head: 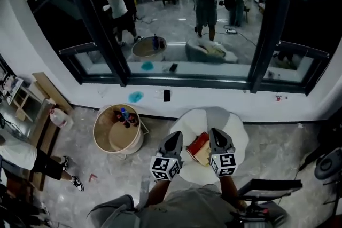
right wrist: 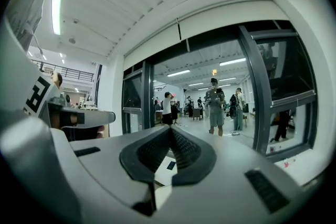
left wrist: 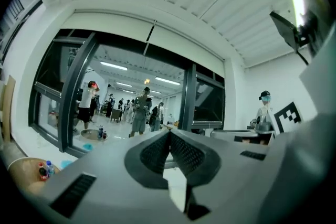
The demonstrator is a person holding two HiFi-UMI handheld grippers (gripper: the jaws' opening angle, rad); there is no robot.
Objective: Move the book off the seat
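A red book (head: 199, 147) lies on a round white seat (head: 235, 125) below the window in the head view. My left gripper (head: 172, 142) hangs above the seat's left edge, left of the book. The right gripper (head: 218, 140) hovers just right of the book. Both are shut with nothing between the jaws and point level toward the window. The left gripper view shows its pads (left wrist: 170, 150) pressed together, and the right gripper view shows the same (right wrist: 169, 145). Neither gripper view shows the book.
A round wooden tub (head: 116, 131) with bottles stands left of the seat. A dark phone (head: 166, 95) and a blue object (head: 135, 97) lie on the white sill under the dark window. A black frame (head: 270, 187) stands at right; a person sits at far left.
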